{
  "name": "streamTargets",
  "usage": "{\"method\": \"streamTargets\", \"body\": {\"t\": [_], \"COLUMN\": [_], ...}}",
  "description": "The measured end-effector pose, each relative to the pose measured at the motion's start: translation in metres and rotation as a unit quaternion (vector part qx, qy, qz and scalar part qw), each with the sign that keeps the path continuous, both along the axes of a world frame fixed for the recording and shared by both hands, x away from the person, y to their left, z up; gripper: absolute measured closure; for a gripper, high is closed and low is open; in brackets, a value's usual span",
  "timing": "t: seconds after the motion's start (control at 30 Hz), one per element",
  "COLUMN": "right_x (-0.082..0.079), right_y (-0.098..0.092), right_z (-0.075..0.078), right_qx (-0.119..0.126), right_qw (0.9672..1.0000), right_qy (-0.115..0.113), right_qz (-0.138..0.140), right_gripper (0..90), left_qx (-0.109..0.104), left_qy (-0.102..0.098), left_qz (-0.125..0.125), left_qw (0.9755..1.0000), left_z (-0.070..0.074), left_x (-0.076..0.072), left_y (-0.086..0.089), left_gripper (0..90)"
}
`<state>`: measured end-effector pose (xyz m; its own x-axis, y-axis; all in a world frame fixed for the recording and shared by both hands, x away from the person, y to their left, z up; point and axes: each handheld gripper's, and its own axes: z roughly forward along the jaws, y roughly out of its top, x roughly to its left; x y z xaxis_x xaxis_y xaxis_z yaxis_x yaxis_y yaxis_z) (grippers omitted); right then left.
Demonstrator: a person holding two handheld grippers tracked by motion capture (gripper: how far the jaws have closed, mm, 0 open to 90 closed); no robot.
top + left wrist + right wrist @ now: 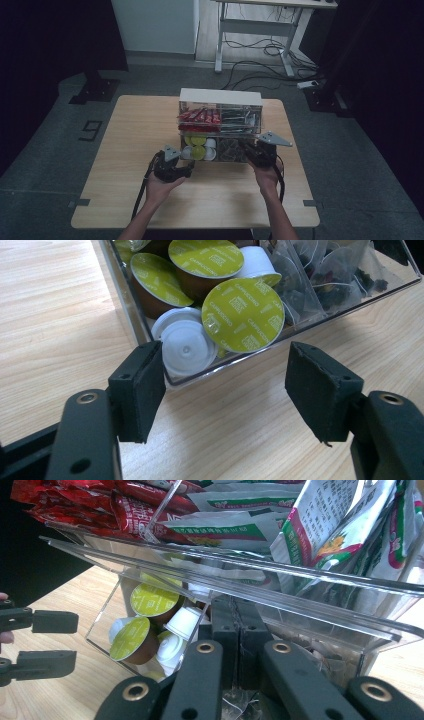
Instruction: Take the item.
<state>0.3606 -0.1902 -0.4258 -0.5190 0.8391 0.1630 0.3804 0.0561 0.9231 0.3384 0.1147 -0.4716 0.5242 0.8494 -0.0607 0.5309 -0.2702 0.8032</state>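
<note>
Clear acrylic makes up the organiser (220, 117) in the middle of the desk (130, 140), and its lower drawer (131, 300) is pulled out toward the person. Green-lidded coffee capsules (243, 315) and white capsules (186, 346) are heaped in the drawer's left compartment, with dark sachets (320, 275) in the compartment beside them. Above, the upper tier holds red sachets (100, 502) on one side and white and green packets (330, 515) on the other. The right tongs (240, 645) are closed at the drawer's front wall near the divider; whether they pinch the wall I cannot tell. The left tongs (225, 390) hover just in front of the drawer's capsule corner, spread wide with only bare wood between the pads. A hand (162, 187) grips each tool from the near edge of the desk.
</note>
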Motion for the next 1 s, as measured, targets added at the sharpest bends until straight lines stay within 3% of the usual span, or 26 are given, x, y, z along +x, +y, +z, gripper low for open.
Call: {"method": "streamTargets", "body": {"t": [0.43,1.0], "right_x": [0.0,0.001], "right_y": [-0.001,-0.002], "right_z": [0.0,0.0], "right_qx": [0.001,0.004], "right_qw": [1.0,1.0], "right_qy": [0.001,0.002], "right_qz": [0.002,0.004], "right_gripper": [88.9,88.9], "left_qx": [0.015,0.009], "left_qy": [-0.004,-0.002], "left_qz": [-0.01,-0.013], "left_qw": [0.9998,0.9999], "left_z": [0.001,0.0], "left_x": [0.009,0.018], "left_y": [-0.012,-0.023], "left_gripper": [32.1,31.7]}}
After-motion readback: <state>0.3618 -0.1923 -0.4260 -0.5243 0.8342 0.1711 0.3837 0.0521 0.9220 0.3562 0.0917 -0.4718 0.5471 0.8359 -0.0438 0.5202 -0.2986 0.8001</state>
